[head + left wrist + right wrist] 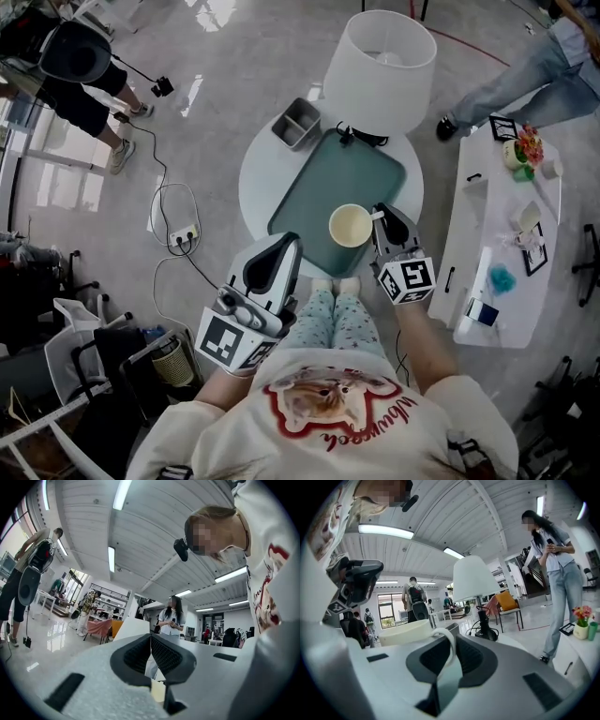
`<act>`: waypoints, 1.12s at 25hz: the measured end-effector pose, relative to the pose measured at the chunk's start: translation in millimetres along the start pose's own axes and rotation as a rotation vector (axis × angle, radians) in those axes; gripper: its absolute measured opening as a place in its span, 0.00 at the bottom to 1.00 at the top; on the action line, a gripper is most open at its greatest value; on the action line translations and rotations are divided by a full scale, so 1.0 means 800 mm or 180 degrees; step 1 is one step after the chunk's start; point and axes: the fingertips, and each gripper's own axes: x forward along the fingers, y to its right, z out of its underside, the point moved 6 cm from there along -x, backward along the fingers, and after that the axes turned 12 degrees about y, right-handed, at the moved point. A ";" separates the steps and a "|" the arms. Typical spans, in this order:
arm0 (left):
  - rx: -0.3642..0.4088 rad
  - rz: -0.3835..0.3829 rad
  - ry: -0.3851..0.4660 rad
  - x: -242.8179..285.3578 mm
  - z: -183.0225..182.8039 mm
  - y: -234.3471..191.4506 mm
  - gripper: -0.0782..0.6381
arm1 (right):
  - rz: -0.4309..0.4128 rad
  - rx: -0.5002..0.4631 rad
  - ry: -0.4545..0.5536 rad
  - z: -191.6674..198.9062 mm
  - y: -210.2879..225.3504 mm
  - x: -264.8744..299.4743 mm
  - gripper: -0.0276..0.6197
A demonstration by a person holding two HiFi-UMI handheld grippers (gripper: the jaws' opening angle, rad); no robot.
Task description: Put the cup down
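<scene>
Our right gripper [383,218] pinches the cup [351,226] by its handle at the near edge of the tray [323,183] — left gripper [281,248] clenched, empty. Released tilted, it could topple off

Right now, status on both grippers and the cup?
Left gripper shut, empty, held back. Right gripper shut on handle of the cream cup, over the green rectangular tray. Nothing else on tray; white-shaded lamp behind it.

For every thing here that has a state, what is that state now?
Cream ceramic cup: upright, empty, held by its handle over the green rectangular tray.
Right gripper: shut on the cup's handle.
Left gripper: shut, nothing in it.
Tray: flat on the round white table.
White table lamp: upright.
</scene>
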 end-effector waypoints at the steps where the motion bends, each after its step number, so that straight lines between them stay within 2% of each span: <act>1: -0.0010 -0.0007 -0.0010 -0.001 0.002 -0.001 0.13 | 0.0019 0.0005 -0.0026 0.006 0.002 0.000 0.12; 15: -0.0103 -0.0128 -0.0120 -0.016 0.019 -0.015 0.13 | 0.0063 -0.0019 -0.0225 0.051 0.007 0.019 0.12; 28: -0.0077 -0.0196 -0.0068 -0.017 0.011 -0.018 0.13 | 0.0014 -0.0076 -0.0405 0.073 0.010 0.033 0.12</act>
